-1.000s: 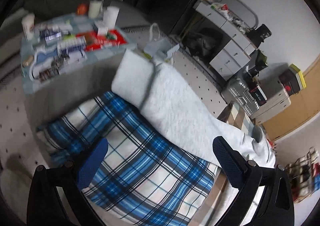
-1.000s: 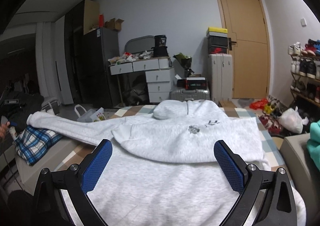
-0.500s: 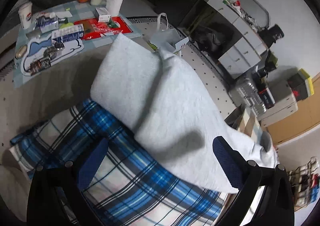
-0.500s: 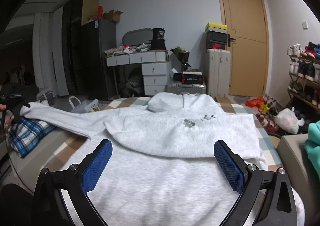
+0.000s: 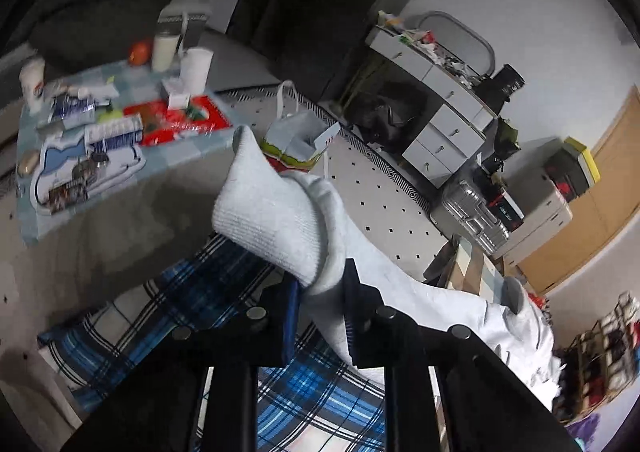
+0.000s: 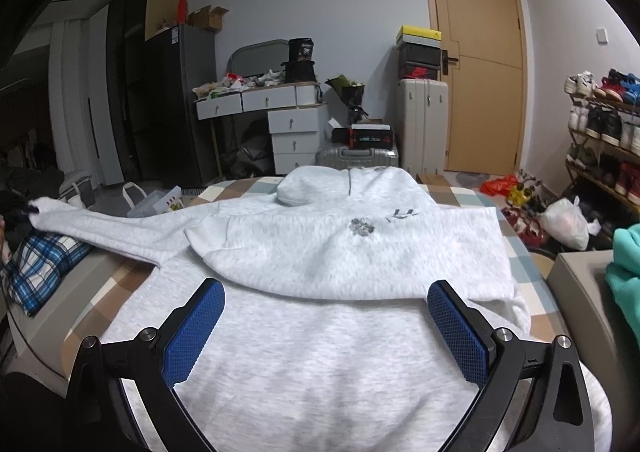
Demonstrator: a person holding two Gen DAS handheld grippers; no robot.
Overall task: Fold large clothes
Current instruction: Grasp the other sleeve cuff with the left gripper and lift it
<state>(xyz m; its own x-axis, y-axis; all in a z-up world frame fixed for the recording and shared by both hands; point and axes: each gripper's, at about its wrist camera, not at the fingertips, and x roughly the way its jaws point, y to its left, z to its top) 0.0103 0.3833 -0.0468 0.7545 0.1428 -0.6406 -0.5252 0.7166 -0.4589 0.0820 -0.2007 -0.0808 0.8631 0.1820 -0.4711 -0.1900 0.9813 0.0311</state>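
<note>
A light grey hoodie [image 6: 340,252] lies spread on the checked bed cover [image 6: 120,280], hood toward the far end and one sleeve folded across its chest. Its other sleeve [image 6: 104,228] stretches out to the left. In the left wrist view my left gripper [image 5: 320,312] has its jaws closing on that sleeve's ribbed cuff [image 5: 276,220], with the cloth bunched and pinched between the blue pads. The cuff stands lifted above a blue plaid pillow [image 5: 192,300]. My right gripper [image 6: 326,328] hovers open over the hoodie's lower body, nothing between its fingers.
A low table [image 5: 224,132] crowded with cups and packets stands past the pillow, and a paper bag [image 5: 296,140] sits on the dotted floor. White drawers [image 6: 292,124], suitcases [image 6: 424,124], a door and a shoe rack [image 6: 600,140] line the far side. Teal cloth [image 6: 624,264] lies at right.
My left gripper went from wide open over the plaid pillow to closed on the sleeve's cuff, which now stands raised and bunched. The right gripper has stayed open over the hoodie.
</note>
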